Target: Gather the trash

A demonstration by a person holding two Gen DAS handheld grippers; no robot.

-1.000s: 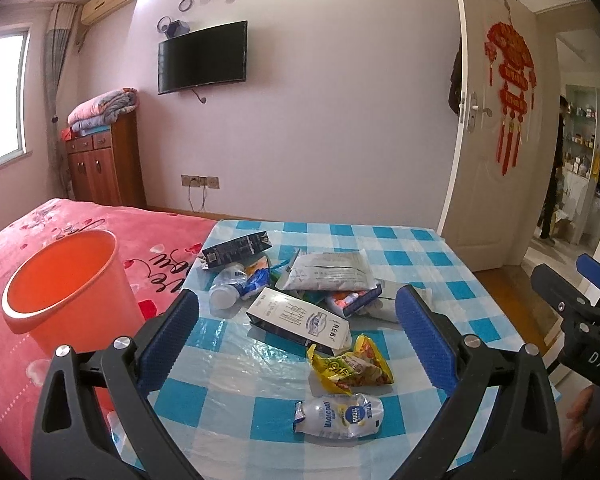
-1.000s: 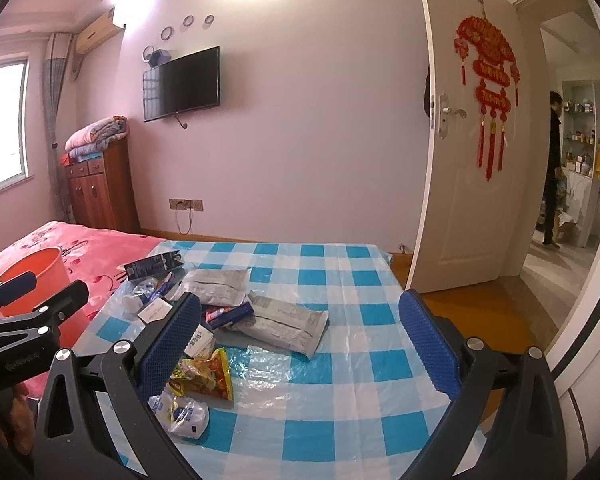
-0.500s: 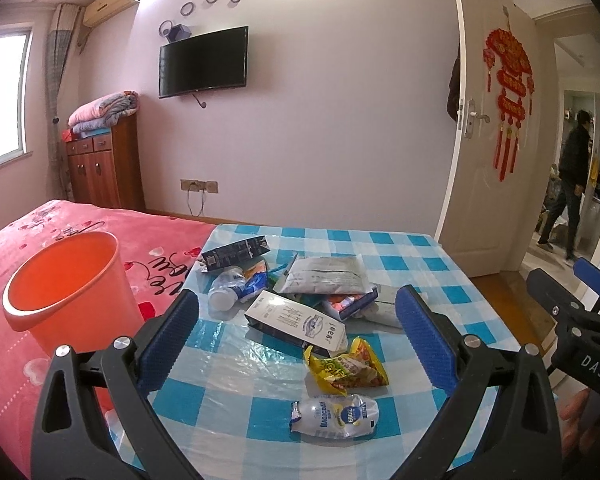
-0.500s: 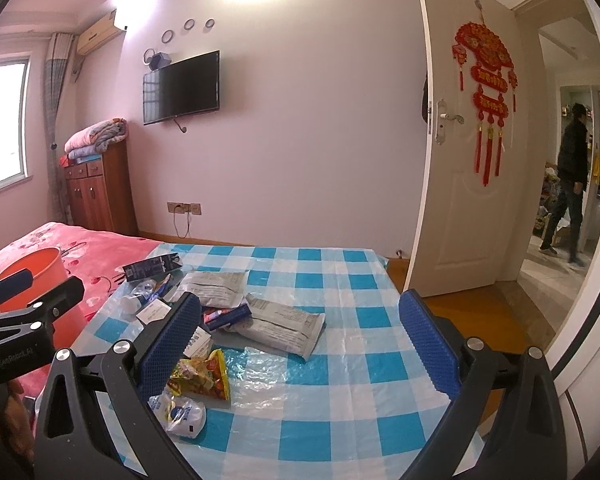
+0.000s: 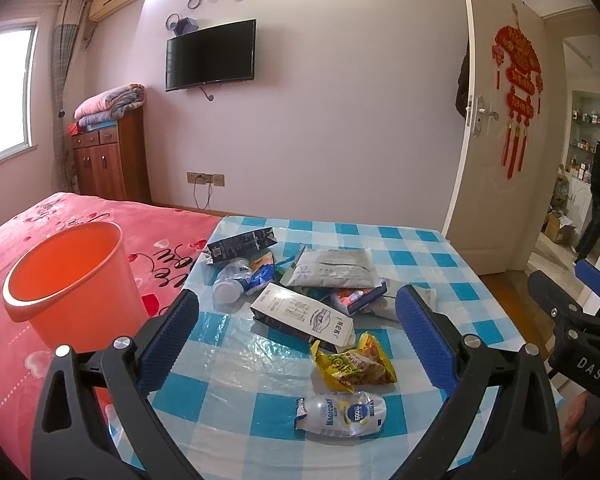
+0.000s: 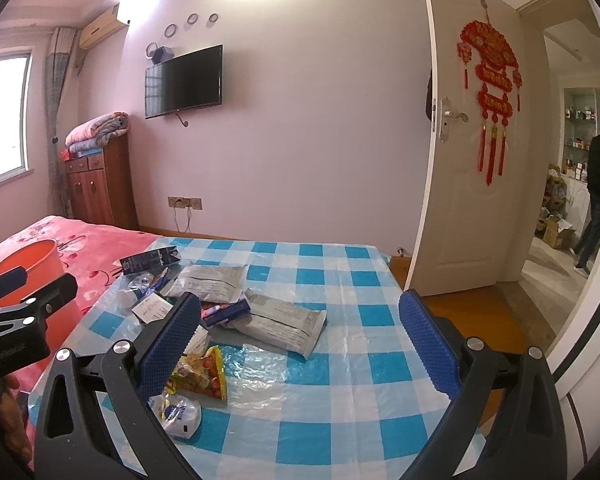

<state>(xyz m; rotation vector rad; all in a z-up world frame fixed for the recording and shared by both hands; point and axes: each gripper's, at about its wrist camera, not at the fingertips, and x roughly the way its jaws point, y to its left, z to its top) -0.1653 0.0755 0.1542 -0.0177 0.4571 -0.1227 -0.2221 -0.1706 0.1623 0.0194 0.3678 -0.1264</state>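
Holding both tongs spread apart and empty, you face the white pouch (image 5: pixel 340 411) lying nearest on the checked table (image 5: pixel 428 248). It looks light, soft and slick; pinch its crimped end, then carry it to the orange bucket (image 5: pixel 66 280).

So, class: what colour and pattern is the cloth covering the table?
Blue and white checks on the tablecloth, under a clear plastic sheet; the right wrist view shows it best.
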